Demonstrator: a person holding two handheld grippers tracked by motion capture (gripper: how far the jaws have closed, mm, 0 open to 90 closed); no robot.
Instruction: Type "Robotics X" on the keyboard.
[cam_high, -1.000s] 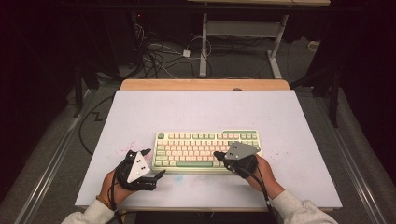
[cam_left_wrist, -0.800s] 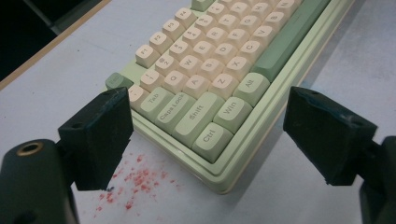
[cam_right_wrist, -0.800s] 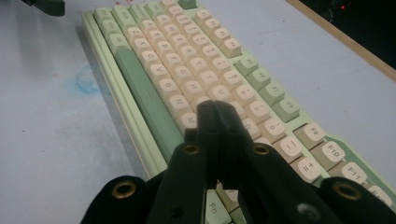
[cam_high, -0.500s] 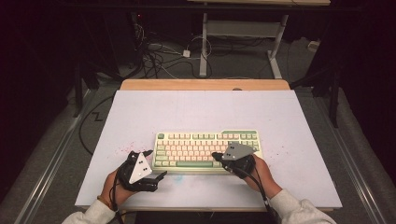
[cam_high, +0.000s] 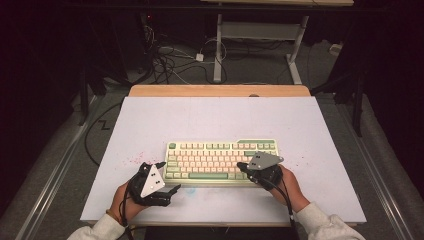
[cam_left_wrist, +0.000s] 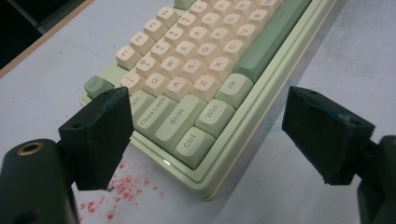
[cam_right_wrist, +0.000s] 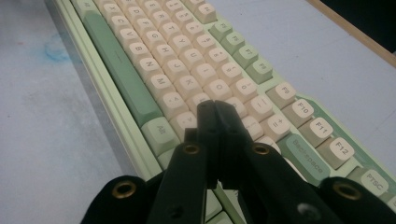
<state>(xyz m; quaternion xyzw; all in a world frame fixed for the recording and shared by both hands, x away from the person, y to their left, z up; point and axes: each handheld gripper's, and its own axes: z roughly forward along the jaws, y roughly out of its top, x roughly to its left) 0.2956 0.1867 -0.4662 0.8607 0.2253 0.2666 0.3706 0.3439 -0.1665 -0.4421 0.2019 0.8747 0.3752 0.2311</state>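
A green and cream keyboard (cam_high: 220, 159) lies on the white table, seen close in both gripper views (cam_left_wrist: 205, 79) (cam_right_wrist: 187, 70). My left gripper (cam_high: 167, 176) (cam_left_wrist: 208, 135) sits off the keyboard's front left corner with its jaws wide apart, framing the Ctrl and Win keys, nothing between them. My right gripper (cam_high: 240, 165) (cam_right_wrist: 212, 109) is shut and empty, its tip low over the cream keys at the right of the keyboard's front rows, near the punctuation keys; contact with a key cannot be told.
The white table top (cam_high: 220, 120) has a wooden strip (cam_high: 220, 90) at its far edge. Red specks (cam_left_wrist: 121, 189) stain it near the keyboard's left corner, and a faint blue smudge (cam_right_wrist: 56, 51) lies in front of the spacebar. Cables (cam_high: 175, 60) and desk legs stand on the floor beyond.
The left gripper has crept slightly right, toward the keyboard's front left corner. The right gripper holds over the keyboard's right end, barely moved.
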